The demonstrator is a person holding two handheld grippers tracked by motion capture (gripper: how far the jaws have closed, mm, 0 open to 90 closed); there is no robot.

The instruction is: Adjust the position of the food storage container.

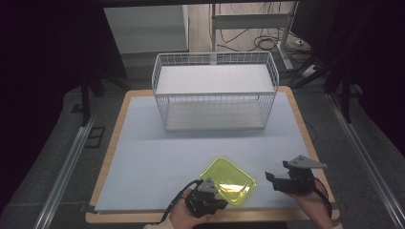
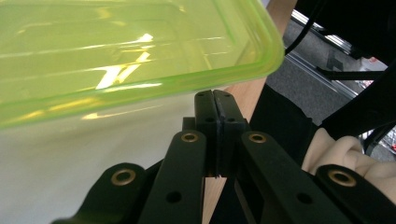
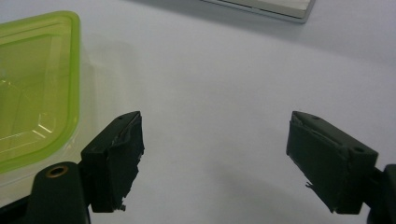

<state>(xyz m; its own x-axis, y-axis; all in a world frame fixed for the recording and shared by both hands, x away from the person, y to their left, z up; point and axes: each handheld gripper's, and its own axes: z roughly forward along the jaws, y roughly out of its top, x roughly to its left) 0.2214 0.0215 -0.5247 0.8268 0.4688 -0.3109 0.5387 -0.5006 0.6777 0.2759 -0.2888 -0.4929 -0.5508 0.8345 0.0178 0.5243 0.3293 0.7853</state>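
**Green lid at the near edge, one gripper on it**

Pale grey matting covers the wooden table [image 1: 125,106], with dark floor and cables around it. We start at the translucent yellow-green plastic container lid [image 1: 228,180], which sits near the front edge of the table, a little right of centre, with one corner lifted clear of the mat in the left gripper view. Our left gripper [image 1: 211,199] is at the lid's near corner; its two black jaws are pressed together right under the lid's rim, and they look to be pinching that rim, though the contact itself is hidden by the plastic. Our right gripper [image 1: 273,180] hovers just beside the lid's right side, jaws spread wide and holding nothing, above bare mat.

Farther back stands the white wire two-tier basket shelf [image 1: 215,93], both levels empty, well apart from the lid.

We judge the work as barely begun: the lid is gripped and tipped up at one corner, but it is not yet carried anywhere, and the shelf seems the likely destination.
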